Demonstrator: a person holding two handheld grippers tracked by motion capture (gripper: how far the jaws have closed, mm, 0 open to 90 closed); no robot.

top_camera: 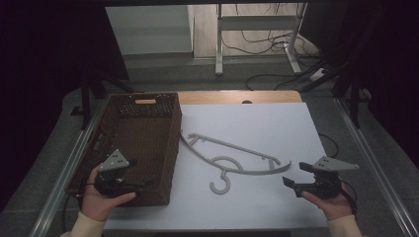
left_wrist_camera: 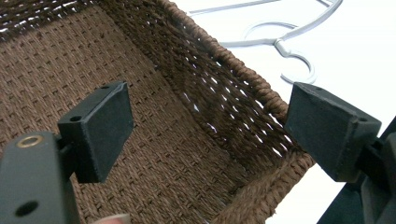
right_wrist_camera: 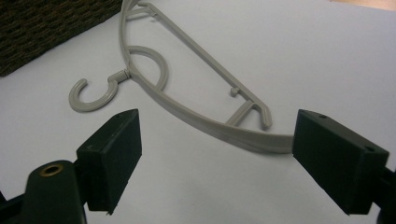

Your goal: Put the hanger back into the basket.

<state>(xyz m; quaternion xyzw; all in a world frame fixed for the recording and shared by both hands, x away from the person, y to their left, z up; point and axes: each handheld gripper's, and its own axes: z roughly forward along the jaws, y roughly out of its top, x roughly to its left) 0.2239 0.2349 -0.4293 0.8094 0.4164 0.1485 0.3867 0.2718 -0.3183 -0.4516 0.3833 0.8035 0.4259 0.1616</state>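
Observation:
A grey plastic clothes hanger [top_camera: 232,157] lies flat on the white tabletop, its hook toward the near edge. A brown woven basket [top_camera: 129,163] stands left of it, with nothing inside that I can see. My left gripper [top_camera: 148,183] hovers over the basket's near right corner, jaws open and nothing between them. In the left gripper view, the basket [left_wrist_camera: 154,140] lies beyond the jaws with the hanger [left_wrist_camera: 280,44] past its rim. My right gripper [top_camera: 291,180] is open just right of the hanger's end. In the right gripper view, the hanger [right_wrist_camera: 187,98] lies ahead of the jaws.
The white table surface [top_camera: 267,197] extends around the hanger, with a wooden strip [top_camera: 237,97] at the far edge. Metal rails [top_camera: 375,163] run along both sides of the table. Cables and a metal stand [top_camera: 257,24] are on the floor beyond.

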